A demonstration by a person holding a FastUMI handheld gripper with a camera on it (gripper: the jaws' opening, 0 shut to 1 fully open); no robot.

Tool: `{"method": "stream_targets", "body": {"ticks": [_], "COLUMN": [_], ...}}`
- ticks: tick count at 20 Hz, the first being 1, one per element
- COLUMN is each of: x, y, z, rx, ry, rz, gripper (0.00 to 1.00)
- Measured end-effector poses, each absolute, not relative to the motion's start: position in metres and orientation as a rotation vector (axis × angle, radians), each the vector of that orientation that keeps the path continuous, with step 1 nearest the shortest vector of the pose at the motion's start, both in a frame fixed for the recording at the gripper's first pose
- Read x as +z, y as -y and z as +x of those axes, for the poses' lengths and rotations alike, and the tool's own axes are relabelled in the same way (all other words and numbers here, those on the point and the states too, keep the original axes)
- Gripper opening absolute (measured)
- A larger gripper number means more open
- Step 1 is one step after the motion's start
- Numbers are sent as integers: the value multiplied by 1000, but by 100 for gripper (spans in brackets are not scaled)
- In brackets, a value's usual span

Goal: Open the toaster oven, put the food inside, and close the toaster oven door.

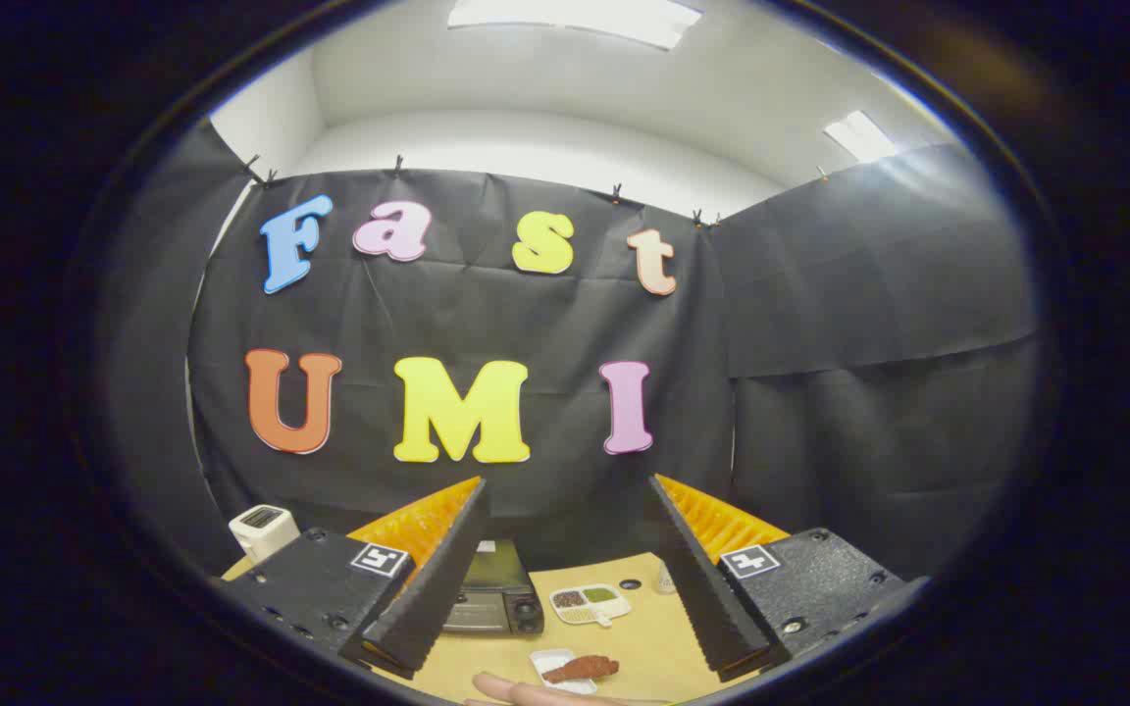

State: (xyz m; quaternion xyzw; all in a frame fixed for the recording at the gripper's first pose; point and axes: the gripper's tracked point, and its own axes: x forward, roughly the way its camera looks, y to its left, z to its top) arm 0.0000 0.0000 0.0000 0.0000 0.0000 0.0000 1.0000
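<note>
My gripper [565,495] is held high above the table, open, with a wide gap and nothing between its fingers. Far below, between the fingers, a dark toaster oven [493,593] stands on the wooden table [648,642] with its door shut, partly hidden by the left finger. To its right and nearer me lies a small white tray [557,663] with a reddish-brown piece of food [582,669] on it. A person's hand [526,692] reaches in just in front of that tray.
A white divided plate [590,603] with several small food portions sits right of the oven. A white pop-up toaster [263,530] stands at the table's far left. A small white object [665,579] shows beside the right finger. Black cloth walls close the booth.
</note>
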Motion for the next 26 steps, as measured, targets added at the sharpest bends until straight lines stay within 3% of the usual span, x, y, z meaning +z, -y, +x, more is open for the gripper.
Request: {"method": "stream_targets", "body": {"ticks": [17,26], "x": [-17,-129], "y": [-20,-89], "z": [21,118], "rx": [83,168], "ry": [5,-190], "rz": [33,20], "gripper": [100,100]}}
